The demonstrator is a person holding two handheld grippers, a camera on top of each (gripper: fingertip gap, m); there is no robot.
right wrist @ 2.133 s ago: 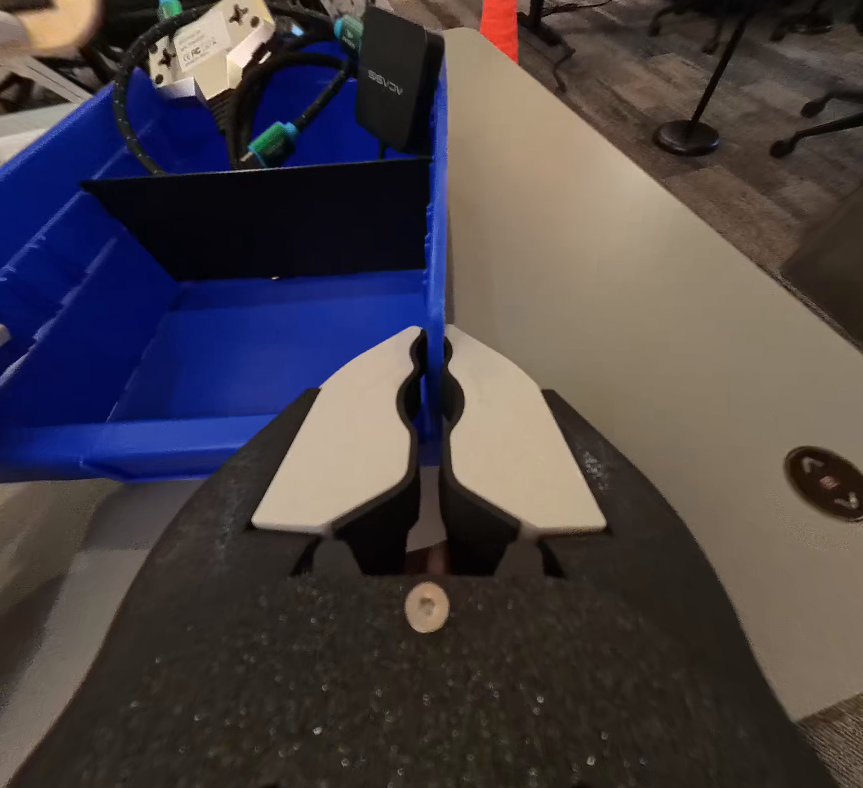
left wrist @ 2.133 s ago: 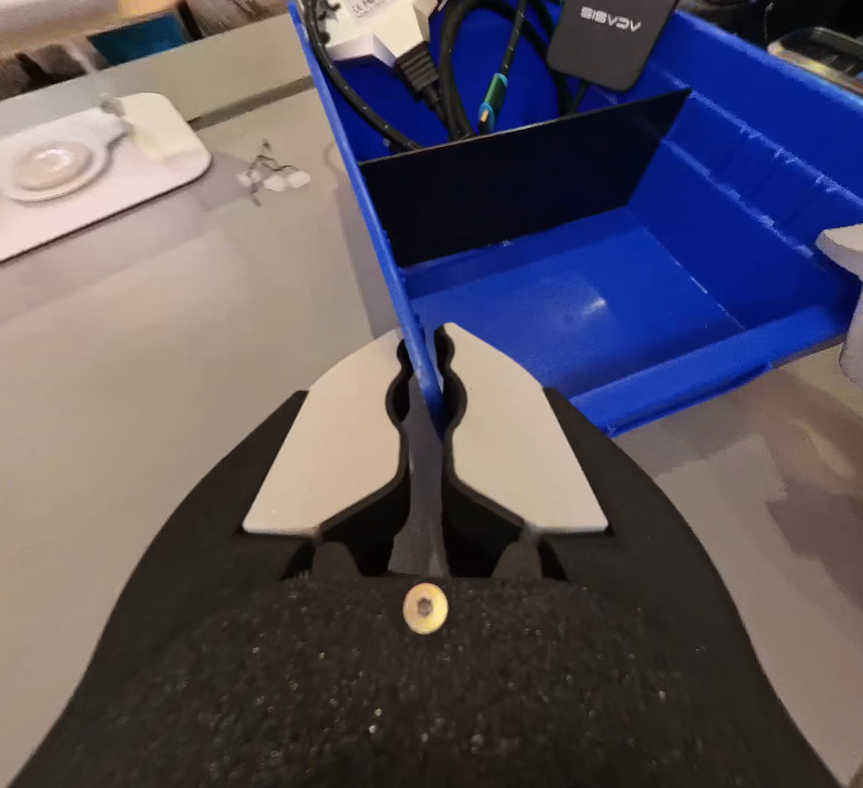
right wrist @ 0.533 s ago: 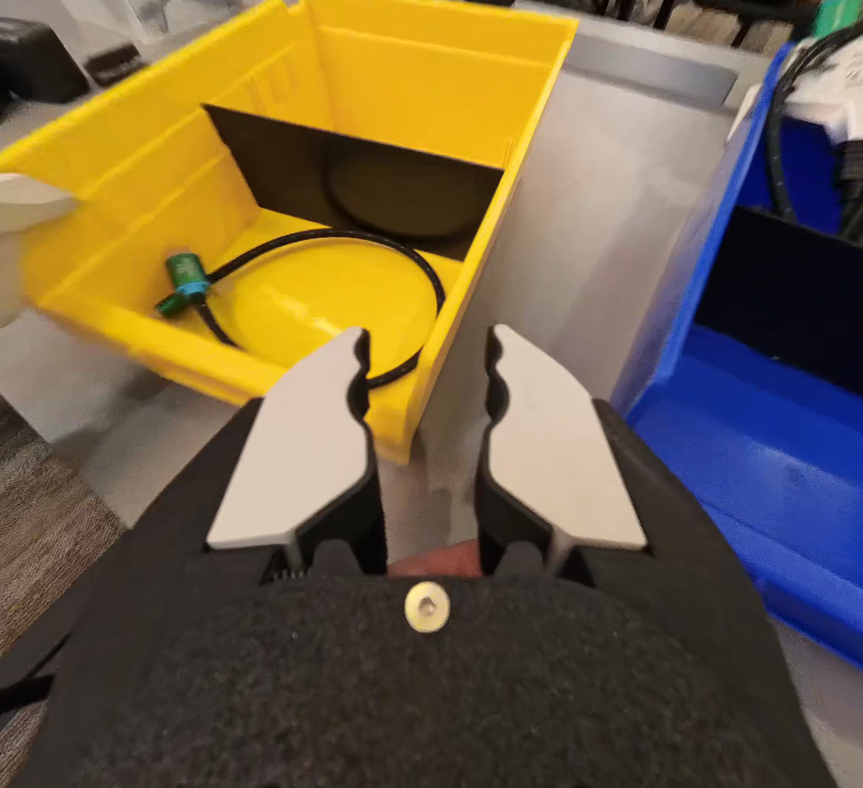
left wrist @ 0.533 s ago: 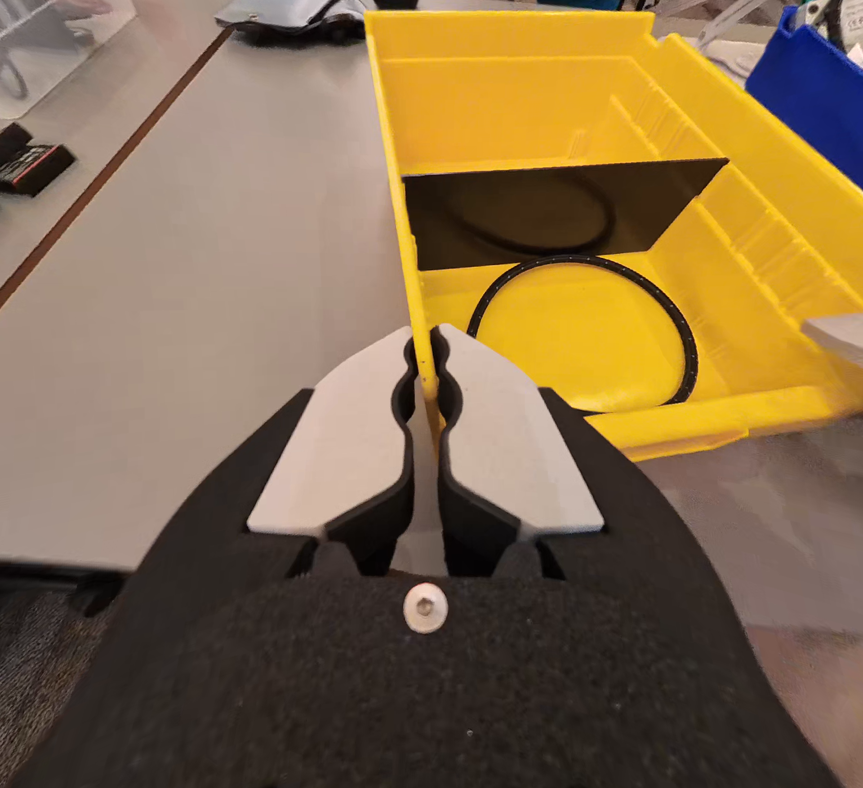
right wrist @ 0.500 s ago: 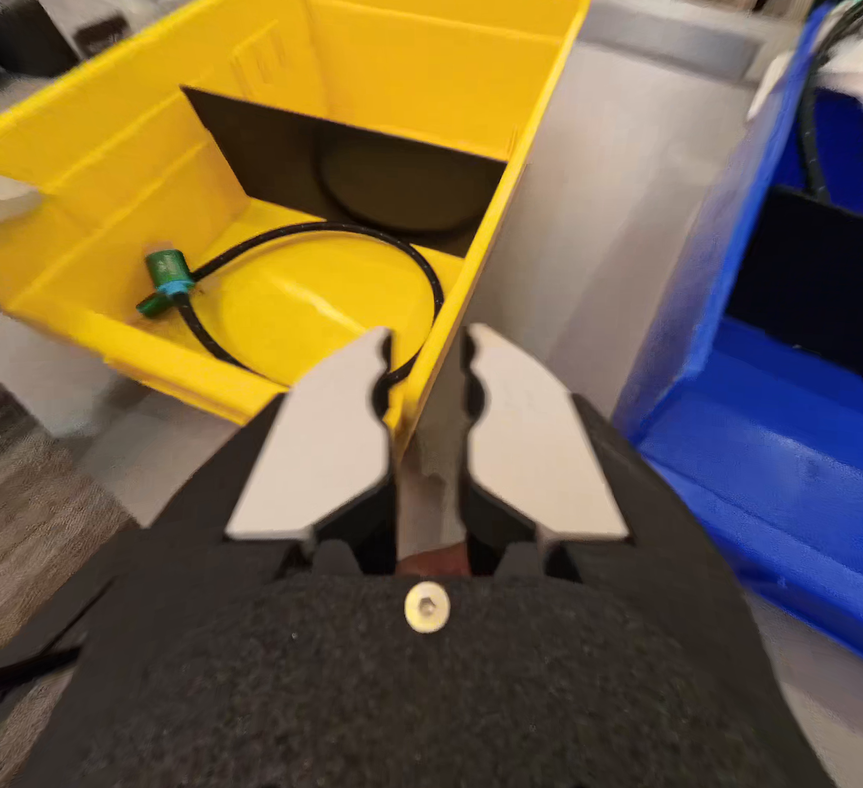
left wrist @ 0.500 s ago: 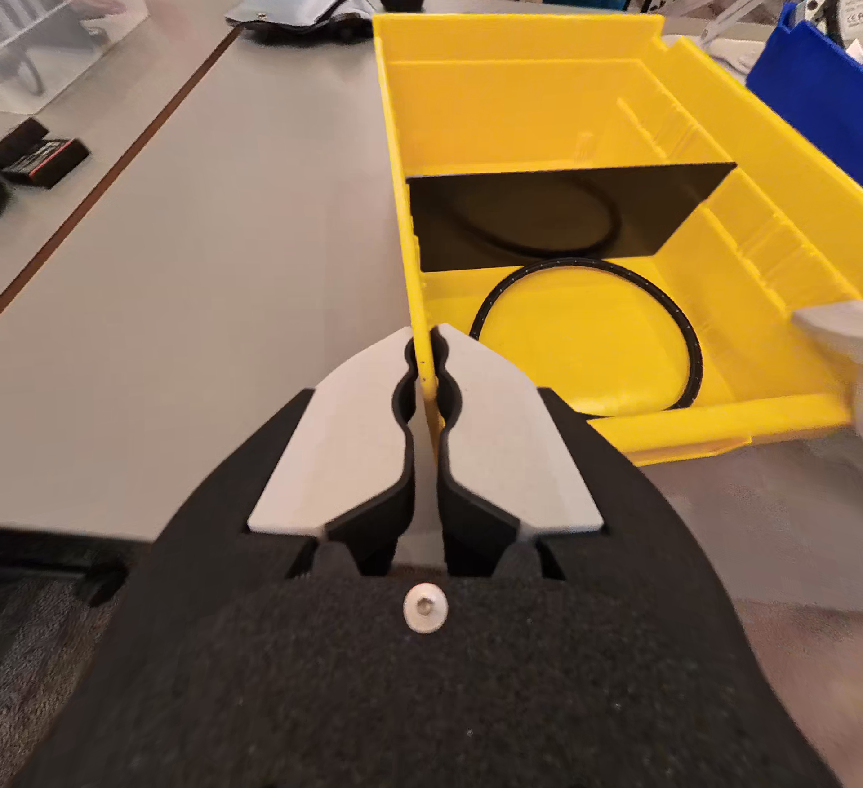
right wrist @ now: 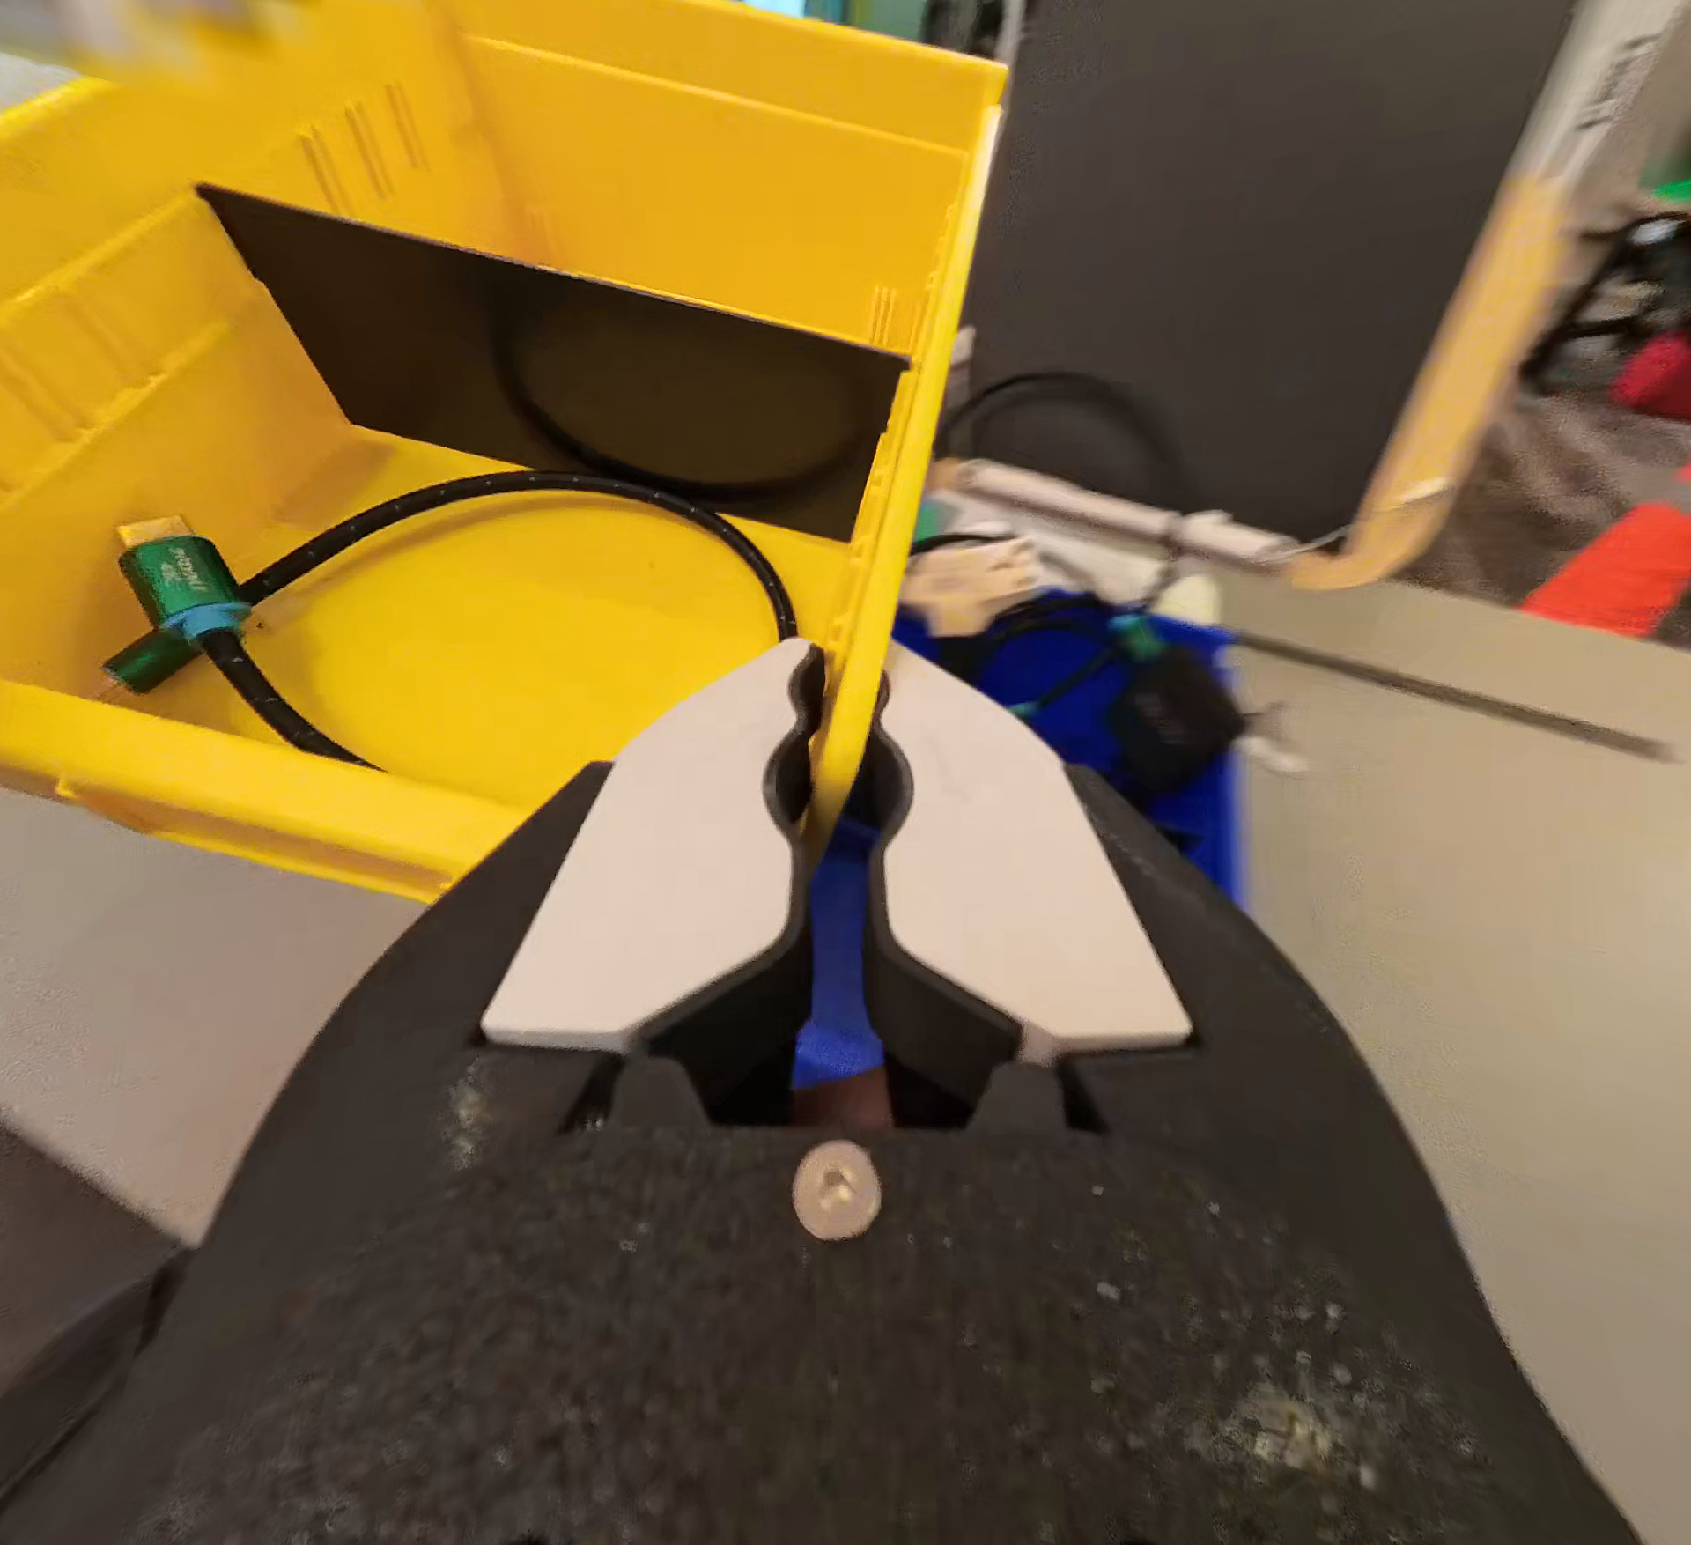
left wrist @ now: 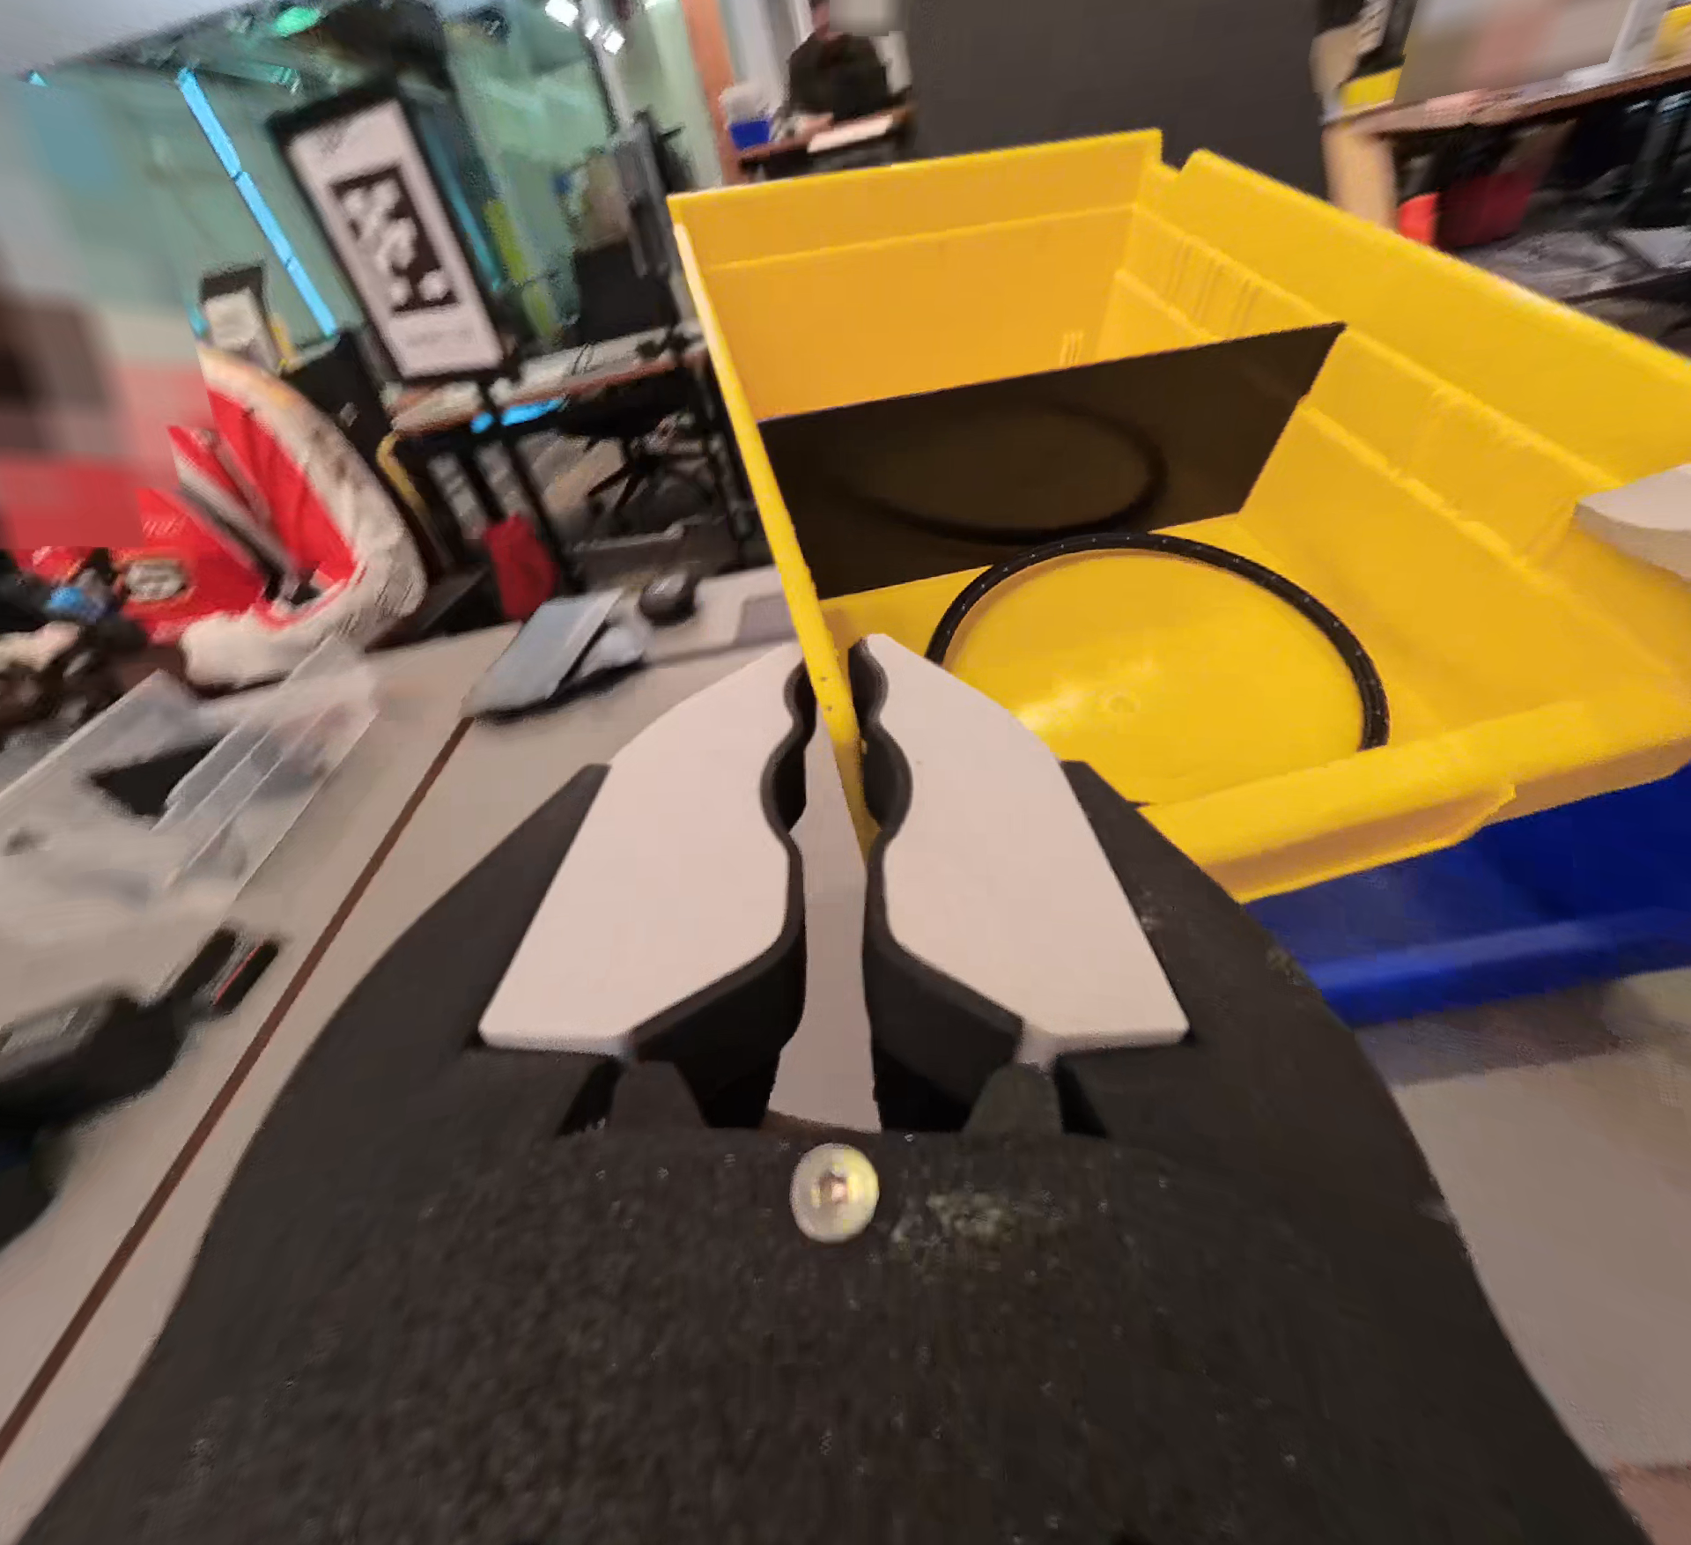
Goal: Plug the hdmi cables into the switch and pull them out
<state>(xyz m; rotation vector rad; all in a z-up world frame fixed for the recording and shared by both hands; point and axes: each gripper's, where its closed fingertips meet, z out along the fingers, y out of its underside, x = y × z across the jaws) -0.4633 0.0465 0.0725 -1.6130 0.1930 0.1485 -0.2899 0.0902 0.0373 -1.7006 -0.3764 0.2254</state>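
A yellow bin [left wrist: 915, 293] is held up off the table, above the blue bin [left wrist: 1510, 906]. My left gripper [left wrist: 834, 659] is shut on its left wall. My right gripper [right wrist: 846, 668] is shut on the right wall of the yellow bin [right wrist: 714, 156]. A black HDMI cable [right wrist: 732, 549] with a green plug [right wrist: 174, 586] lies coiled in the front compartment, before a black divider [right wrist: 549, 348]. The cable loop [left wrist: 1354, 650] also shows in the left wrist view. In the blue bin [right wrist: 1217, 769] lie more cables and a black switch box [right wrist: 1162, 714], blurred.
The grey table [left wrist: 412, 769] spreads to the left with a flat grey pad [left wrist: 549, 650] and dark, blurred items [left wrist: 91, 1034] at its left edge. A white adapter [right wrist: 970, 577] sits at the far end of the blue bin. Chairs, desks and a person stand far behind. The left gripper's tips are roughly 20 centimetres from the right gripper's.
My right gripper has closed on the yellow bin's right wall. Both grippers have lifted the yellow bin off the table and brought it over the blue bin.
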